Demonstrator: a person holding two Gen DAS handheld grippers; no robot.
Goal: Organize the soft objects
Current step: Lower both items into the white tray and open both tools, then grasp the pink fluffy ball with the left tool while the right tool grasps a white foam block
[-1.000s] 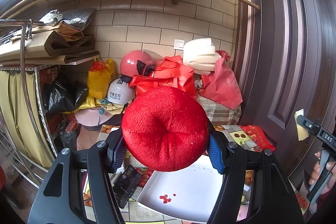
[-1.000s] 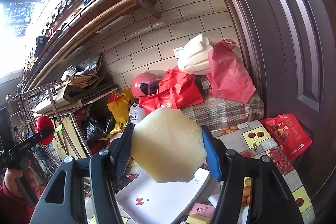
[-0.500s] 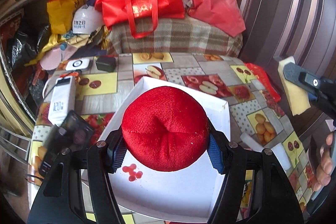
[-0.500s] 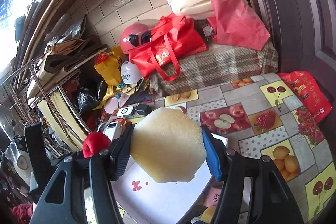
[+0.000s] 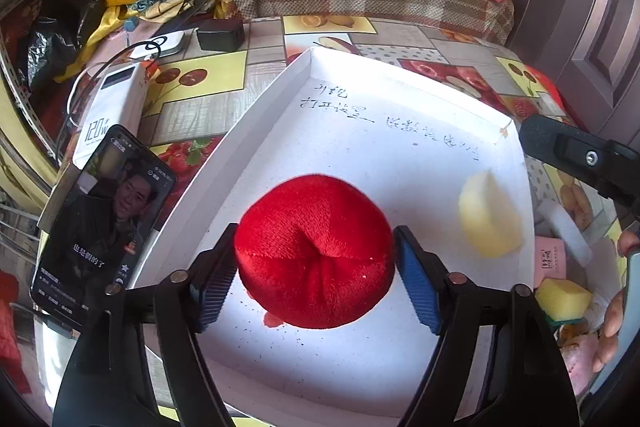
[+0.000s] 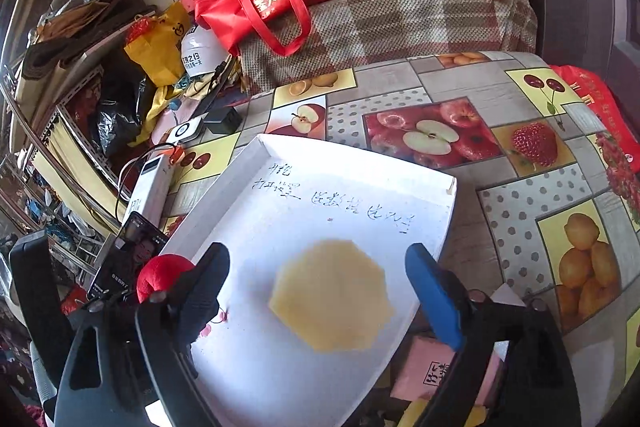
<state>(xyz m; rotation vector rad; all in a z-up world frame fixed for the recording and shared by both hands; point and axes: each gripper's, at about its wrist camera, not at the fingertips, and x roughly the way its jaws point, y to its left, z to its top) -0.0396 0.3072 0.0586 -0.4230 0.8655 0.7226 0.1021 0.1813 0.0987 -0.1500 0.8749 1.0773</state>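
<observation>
My left gripper [image 5: 316,259] is over the near-left part of the white shallow cardboard tray [image 5: 256,107]. Its jaws are opening. The round red plush ball [image 5: 314,251] sits right between them, low over the tray floor. The left pad looks like it just touches the fuzz and the right pad has a thin gap, so I think the ball is let go, but I cannot tell if it rests on the tray yet. The ball is round, so it has no long side.

To the right, my right gripper [image 6: 318,283] is over the near-right part of the same tray [image 6: 444,227]. Its jaws are opening too, and they are spread wide. The pale yellow foam sponge piece [image 6: 332,301] is between them but touches neither pad. It looks blurry, so I think it is dropping or has just landed.

The tray holds only these two soft things, the ball to the left and the sponge to the right, well apart. Some handwriting is on its floor.

Next I think both grippers should lift straight back, so the pads do not drag the soft things out.
</observation>
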